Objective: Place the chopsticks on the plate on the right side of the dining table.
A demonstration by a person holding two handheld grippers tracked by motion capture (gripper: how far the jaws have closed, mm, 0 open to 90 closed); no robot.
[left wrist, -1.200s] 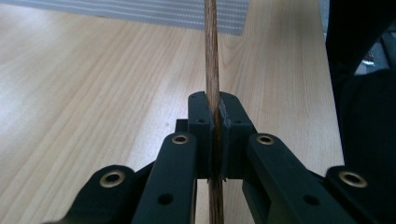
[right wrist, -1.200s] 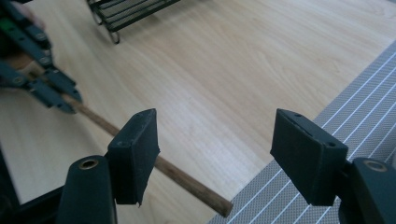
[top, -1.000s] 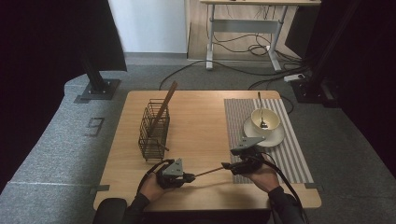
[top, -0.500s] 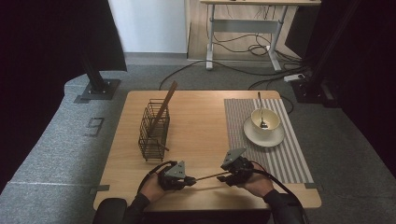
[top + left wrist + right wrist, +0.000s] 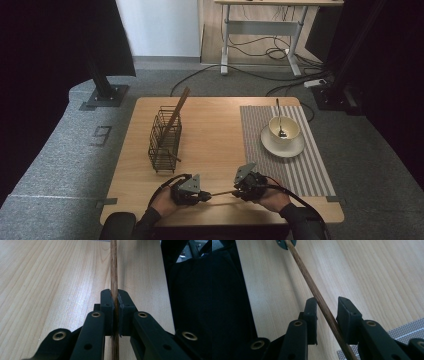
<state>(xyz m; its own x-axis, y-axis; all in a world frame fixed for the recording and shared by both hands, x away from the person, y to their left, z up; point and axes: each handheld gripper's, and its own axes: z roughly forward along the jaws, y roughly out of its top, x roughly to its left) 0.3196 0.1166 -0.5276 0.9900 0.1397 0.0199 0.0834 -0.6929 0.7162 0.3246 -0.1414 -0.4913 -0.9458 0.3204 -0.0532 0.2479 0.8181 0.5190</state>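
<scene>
A thin brown wooden stick (image 5: pixel 222 193) hangs level just above the wooden table (image 5: pixel 210 125), near its front edge, between my two grippers. My left gripper (image 5: pixel 206 196) is shut on it; in the left gripper view the stick (image 5: pixel 114 270) runs straight out from between the closed pads of the left gripper (image 5: pixel 114 296). My right gripper (image 5: pixel 237 191) faces it from the right. In the right gripper view its jaws stand apart around the stick (image 5: pixel 307 272), with a gap on each side, so the right gripper (image 5: pixel 327 302) is open.
A black wire basket (image 5: pixel 164 140) stands at the table's left with another wooden stick (image 5: pixel 177 112) leaning in it. On the striped placemat (image 5: pixel 300 172) at the right sits a cream cup (image 5: pixel 284 131) with a spoon, on a saucer (image 5: pixel 282 149).
My right gripper has moved left and toward the front edge, away from the saucer, closing in on the left gripper along the stick. The left gripper has stayed put.
</scene>
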